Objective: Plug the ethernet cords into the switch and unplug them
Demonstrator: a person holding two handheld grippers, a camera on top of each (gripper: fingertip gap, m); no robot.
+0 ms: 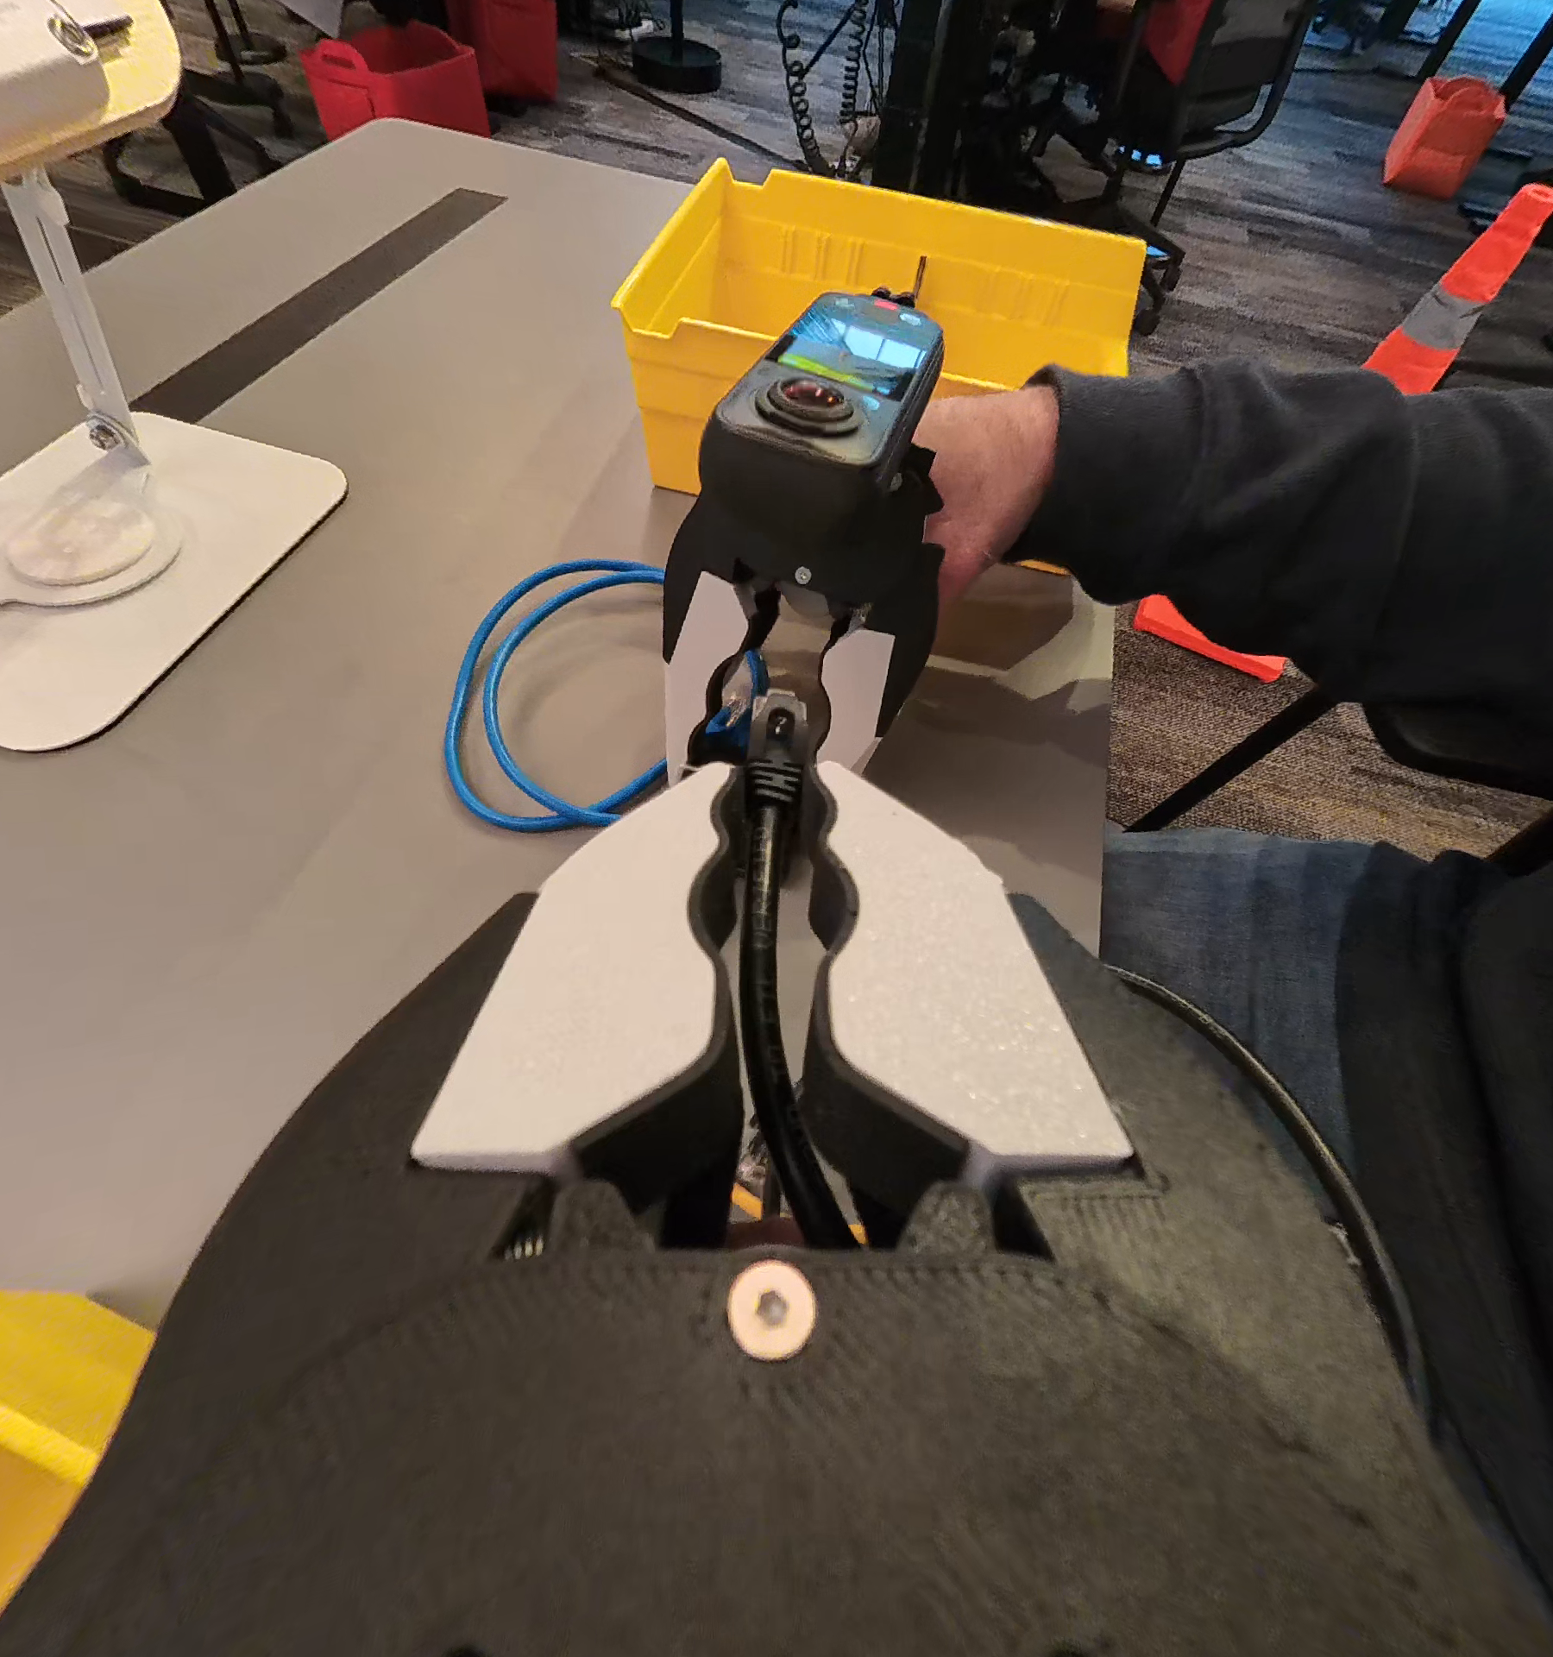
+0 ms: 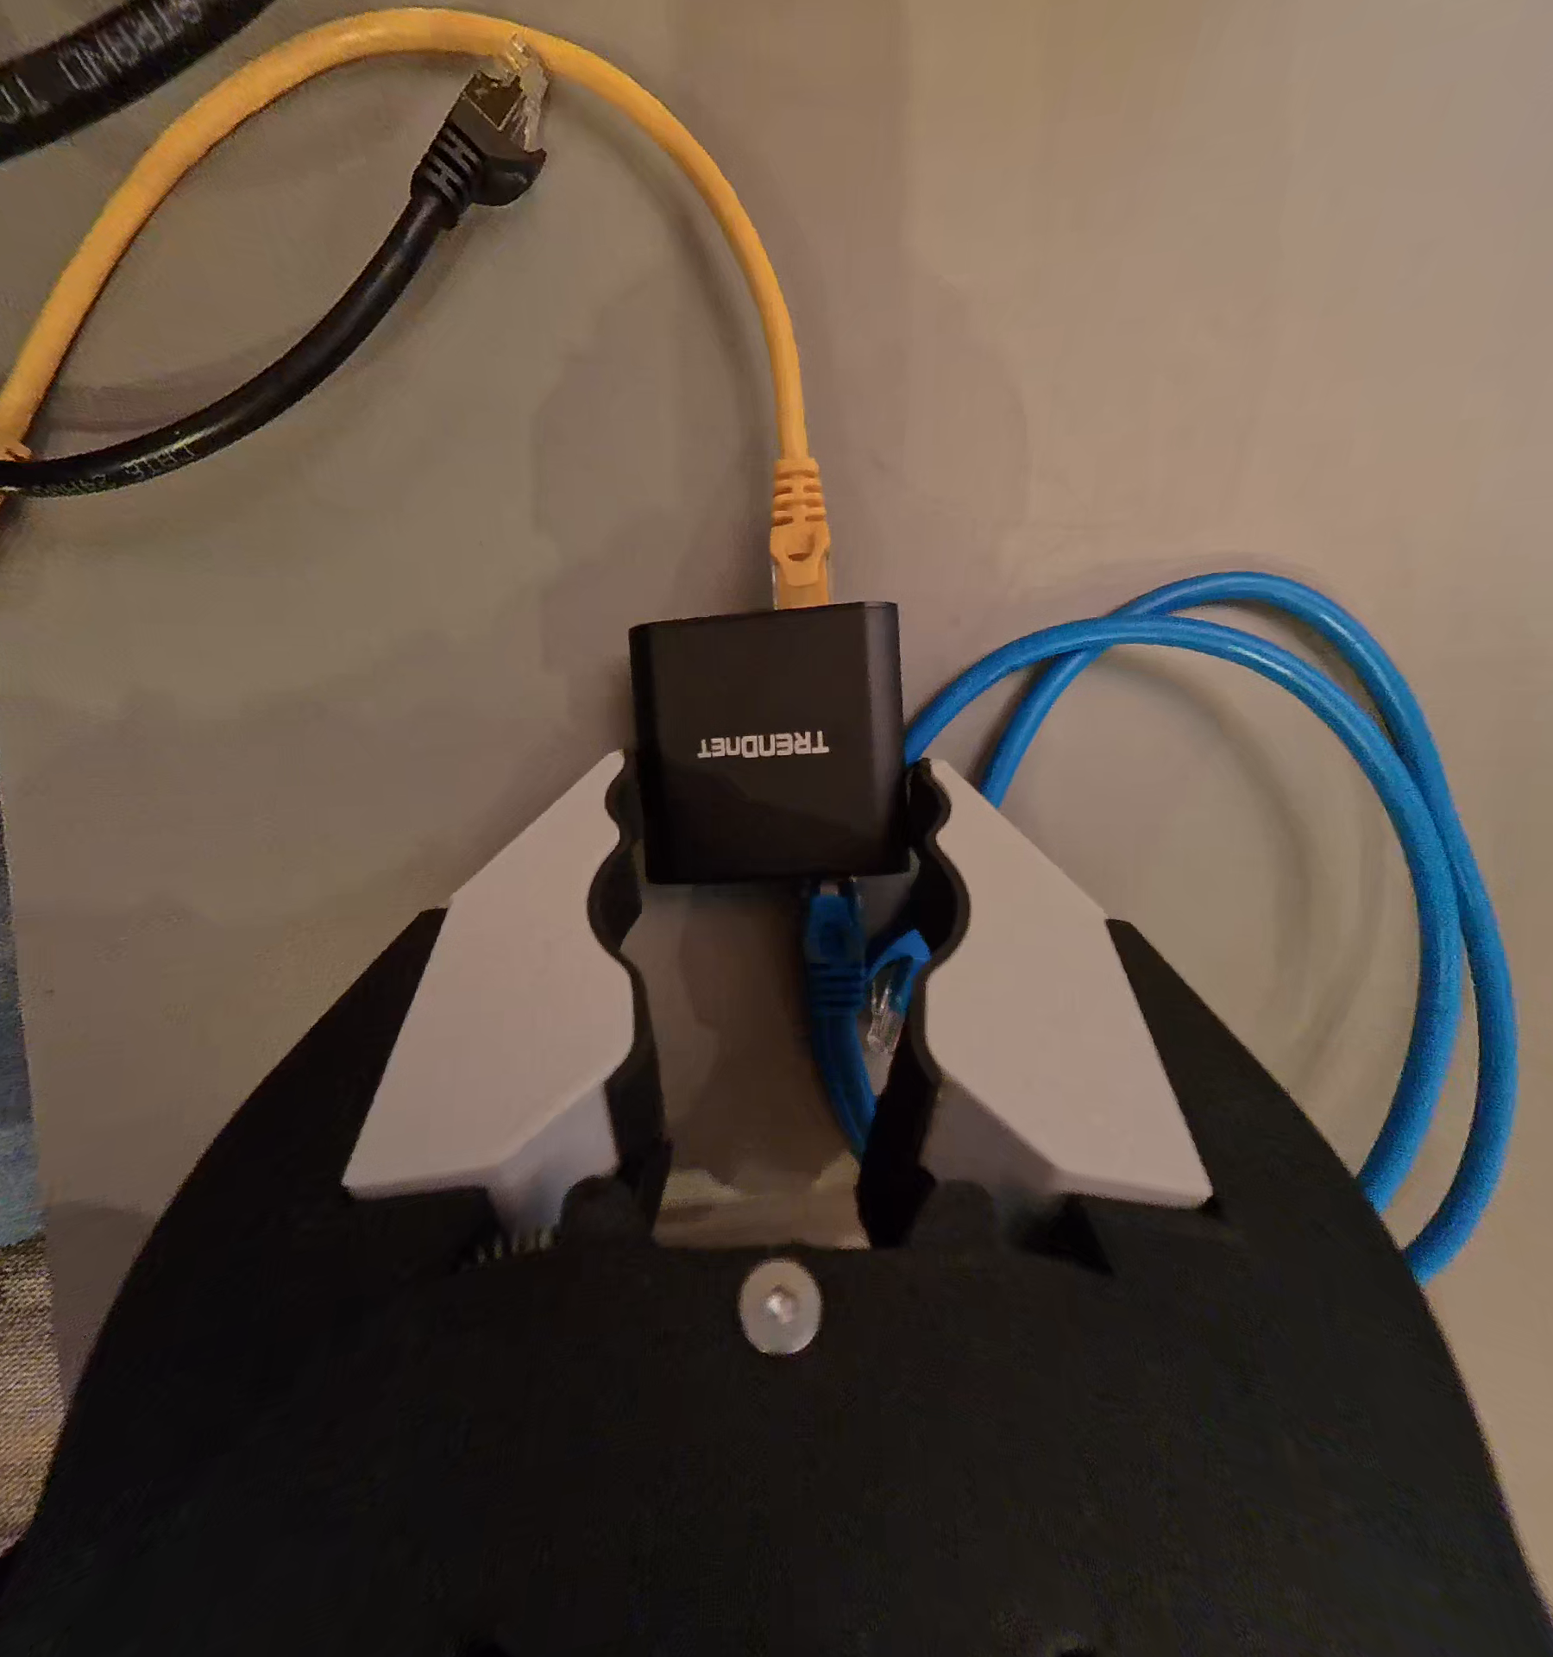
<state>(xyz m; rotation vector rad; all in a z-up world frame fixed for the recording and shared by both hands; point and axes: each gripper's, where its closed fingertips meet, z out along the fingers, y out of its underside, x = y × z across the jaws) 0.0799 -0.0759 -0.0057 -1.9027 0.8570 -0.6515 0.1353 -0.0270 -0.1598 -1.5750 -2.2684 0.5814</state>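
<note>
the right gripper (image 2: 773,820) is closed on the black switch (image 2: 764,735), pinning its near half against the grey table (image 2: 1203,314). a yellow cord (image 2: 737,233) is seated in the switch's far face, and a blue cord (image 2: 1418,852) is plugged into the near face between the fingers, with its other, loose plug lying just beside it. in the left wrist view the left gripper (image 1: 768,789) is clamped on a black cord (image 1: 768,915) right behind its plug, the plug pointing toward the right gripper (image 1: 782,681) just ahead.

the main risk is misalignment: the plug sits slightly tilted in the jaws, so a push toward a port could catch the rim, bend the latch tab, or shove the switch out of the right gripper's hold. the blue loops crowd the right side and could snag a finger. a second black plug (image 2: 486,125) resting on the yellow cord could be dragged along if that cord shifts.

the switch's ports cannot be seen in either view, so which ones are free is unclear. in the left wrist view the switch is hidden behind the right gripper and the black plug. a yellow bin (image 1: 880,296) stands behind; its contents are hard to make out
</note>
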